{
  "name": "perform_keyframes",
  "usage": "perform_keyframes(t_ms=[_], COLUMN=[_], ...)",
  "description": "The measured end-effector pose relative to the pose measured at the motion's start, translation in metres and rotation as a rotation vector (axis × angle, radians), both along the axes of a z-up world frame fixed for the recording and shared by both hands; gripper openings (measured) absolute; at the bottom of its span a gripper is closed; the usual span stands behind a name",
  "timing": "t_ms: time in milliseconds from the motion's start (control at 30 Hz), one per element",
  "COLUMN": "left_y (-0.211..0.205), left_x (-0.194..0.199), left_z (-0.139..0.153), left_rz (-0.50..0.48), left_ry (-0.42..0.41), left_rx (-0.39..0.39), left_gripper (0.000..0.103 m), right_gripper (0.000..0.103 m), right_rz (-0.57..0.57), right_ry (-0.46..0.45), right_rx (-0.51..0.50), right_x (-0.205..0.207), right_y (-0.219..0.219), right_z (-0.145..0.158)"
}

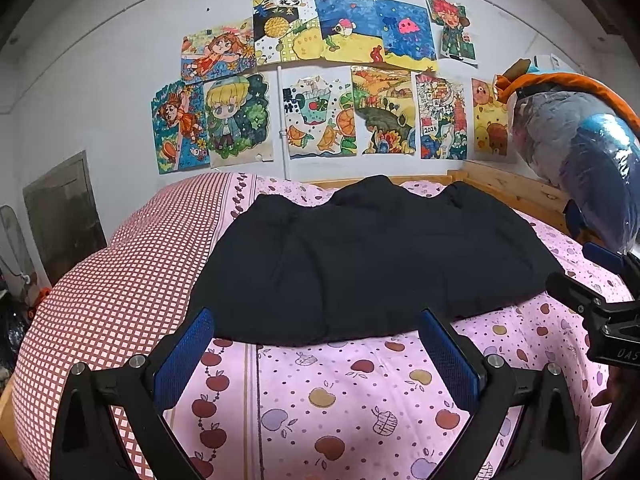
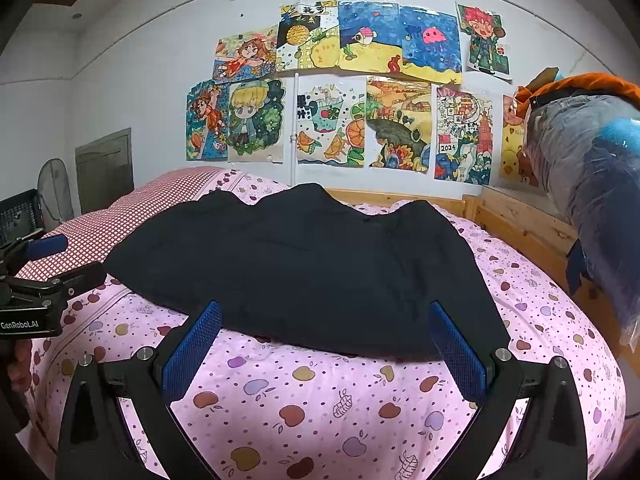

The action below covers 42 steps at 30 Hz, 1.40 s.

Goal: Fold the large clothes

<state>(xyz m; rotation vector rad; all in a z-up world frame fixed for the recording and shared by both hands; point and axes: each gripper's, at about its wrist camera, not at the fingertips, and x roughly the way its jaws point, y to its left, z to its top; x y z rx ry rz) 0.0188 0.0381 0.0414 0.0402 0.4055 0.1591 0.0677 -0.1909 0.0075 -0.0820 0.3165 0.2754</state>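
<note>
A bed [image 2: 520, 312] with a pink apple-print sheet [image 1: 320, 400] sits against a pale wall [image 1: 100, 80]. Bright kids' drawings [image 1: 320, 88] hang on the wall. A wooden bed frame [image 2: 520, 220] runs along the right side.

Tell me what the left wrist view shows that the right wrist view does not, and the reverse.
Only the left wrist view shows the right gripper at its right edge, and its own left gripper in front. Only the right wrist view shows the left gripper at its left edge, marked GenRobot.AI, and a standing fan by the wall. Both show the black garment spread on the pink apple-print bedcover, the drawings on the wall, and open, empty jaws.
</note>
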Motion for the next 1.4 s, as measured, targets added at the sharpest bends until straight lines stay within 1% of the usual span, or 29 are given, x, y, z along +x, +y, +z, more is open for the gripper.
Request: perform_keyframes(t_ms=[267, 1400], left_y=[0.0001, -0.0007], left_x=[-0.0011, -0.001], left_z=[0.0011, -0.0009], left_rz=[-0.006, -0.004], left_ry=[-0.012, -0.011], left_rx=[0.011, 0.014], left_gripper=[0.103, 0.103], right_gripper=[0.101, 0.101], right_rz=[-0.002, 0.012], right_ry=[0.001, 0.02], right_rx=[0.0, 0.006], right_x=[-0.0003, 0.0022], right_y=[0.001, 0.001], right_z=[-0.0002, -0.0075])
